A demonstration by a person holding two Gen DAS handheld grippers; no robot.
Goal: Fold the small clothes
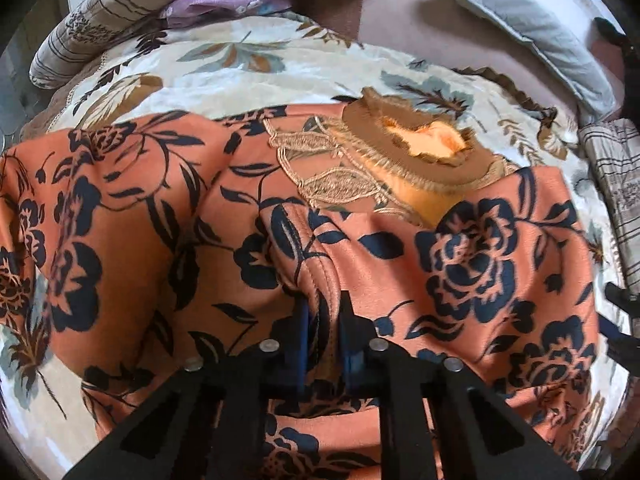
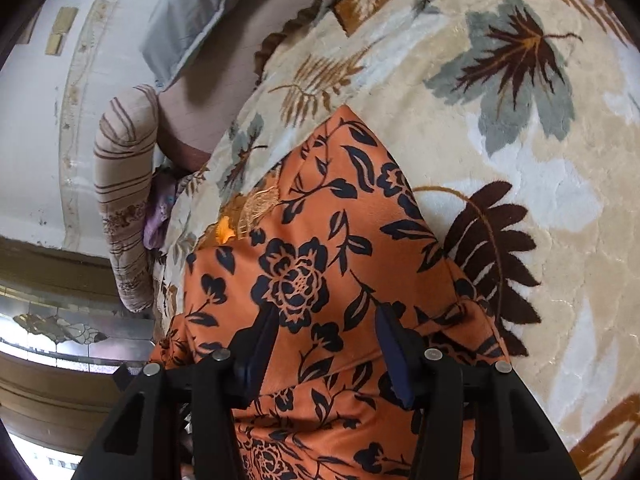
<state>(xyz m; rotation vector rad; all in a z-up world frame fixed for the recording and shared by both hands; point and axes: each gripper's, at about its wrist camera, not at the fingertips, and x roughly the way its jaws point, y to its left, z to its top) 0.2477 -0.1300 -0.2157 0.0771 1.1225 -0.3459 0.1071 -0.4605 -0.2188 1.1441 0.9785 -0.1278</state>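
Observation:
An orange garment with a dark navy flower print (image 1: 400, 248) lies spread on a leaf-patterned blanket (image 1: 224, 80). Its brown collar with tan lace trim (image 1: 404, 152) points away from me. My left gripper (image 1: 325, 304) is shut on a raised fold of the garment's hemmed edge. In the right wrist view the same garment (image 2: 304, 248) runs under my right gripper (image 2: 326, 320), which is open with its two blue-padded fingers (image 2: 264, 332) hovering just over the cloth, holding nothing. The right gripper also shows at the right edge of the left wrist view (image 1: 624, 312).
Striped bolster pillows (image 1: 120, 12) and a purple cloth (image 1: 224, 0) lie at the far side of the bed. A grey pillow (image 1: 532, 20) sits at the far right. In the right wrist view a white wall (image 2: 32, 140) and a bolster (image 2: 124, 196) are at the left.

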